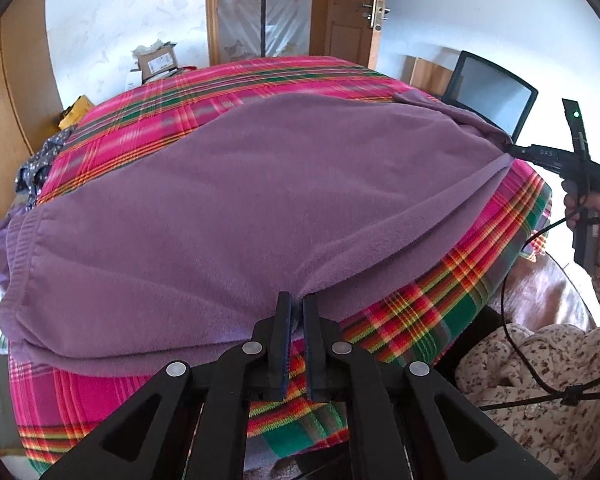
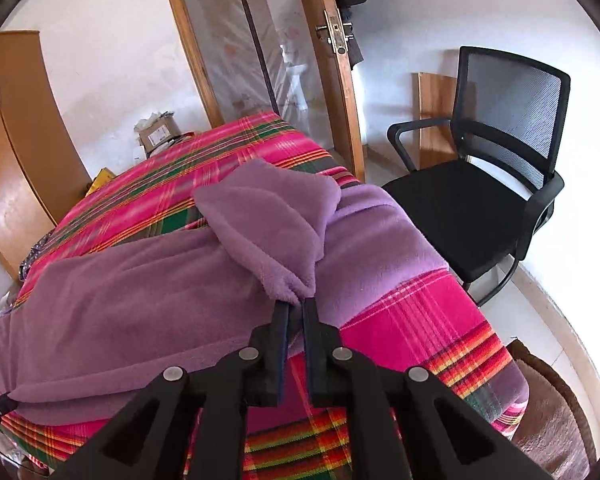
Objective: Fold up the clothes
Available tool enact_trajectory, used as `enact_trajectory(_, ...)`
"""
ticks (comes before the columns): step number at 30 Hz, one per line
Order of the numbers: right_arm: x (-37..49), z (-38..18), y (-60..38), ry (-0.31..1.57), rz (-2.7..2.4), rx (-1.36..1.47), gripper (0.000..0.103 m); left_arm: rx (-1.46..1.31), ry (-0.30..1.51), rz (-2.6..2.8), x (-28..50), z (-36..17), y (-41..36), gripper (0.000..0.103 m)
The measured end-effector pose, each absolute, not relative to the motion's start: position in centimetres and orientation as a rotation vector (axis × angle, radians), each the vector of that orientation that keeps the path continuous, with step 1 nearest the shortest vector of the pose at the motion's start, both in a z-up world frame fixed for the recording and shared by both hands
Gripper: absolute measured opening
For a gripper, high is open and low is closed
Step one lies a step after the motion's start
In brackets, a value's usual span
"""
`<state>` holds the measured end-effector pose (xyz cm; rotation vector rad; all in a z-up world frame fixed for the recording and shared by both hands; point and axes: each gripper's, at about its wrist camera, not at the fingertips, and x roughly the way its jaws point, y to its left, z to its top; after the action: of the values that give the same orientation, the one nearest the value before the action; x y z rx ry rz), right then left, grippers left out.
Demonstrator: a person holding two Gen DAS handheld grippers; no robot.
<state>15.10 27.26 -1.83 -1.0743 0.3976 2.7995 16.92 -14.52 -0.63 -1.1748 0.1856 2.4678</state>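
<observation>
My left gripper pinches the near hem of the soft purple fleece garment, its jaws nearly together with only a thin bite of fabric between them. My right gripper is clenched on a bunched fleece corner at the garment's right end, and that corner rises in a thick lump folded back over the rest. The garment lies spread across most of the bed, on the pink, green and orange plaid blanket, its near edge running along the bed's near edge and its ribbed band toward the left side.

The risk I see is in the grips. Both bites are shallow, at the very tips, and plush fleece is slippery, so a quick pull could let a corner slide out and collapse the fold. The right end is already wadded rather than flat, so laying it down as it is would trap a lump and leave the edges skewed. The near hem also sits close to the bed's edge, where slack could slide off toward the floor.

The room is small and white-walled, with a wooden door frame beyond the bed's far edge and a cardboard box at the far left corner. A black mesh office chair stands off the right side, and a wooden cabinet off the left.
</observation>
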Motion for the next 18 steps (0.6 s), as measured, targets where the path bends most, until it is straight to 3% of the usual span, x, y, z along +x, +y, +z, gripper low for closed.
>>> enact_trajectory(10,16.8,1.1,25.3,0.249,2.798,-0.918,0.017,-1.143,-0.122,2.52,19.5,1.6,-19.7,0.007)
enact_trajectory(14,17.6,2.7,23.3,0.155,2.828,-0.775,0.017,-1.144,-0.388,2.606,18.1,2.0,-23.9,0.009)
enact_trajectory(18,16.7,2.8,20.2,0.052,2.942,-0.804,0.017,-1.092,-0.705,2.584,16.0,1.8,-26.9,0.009)
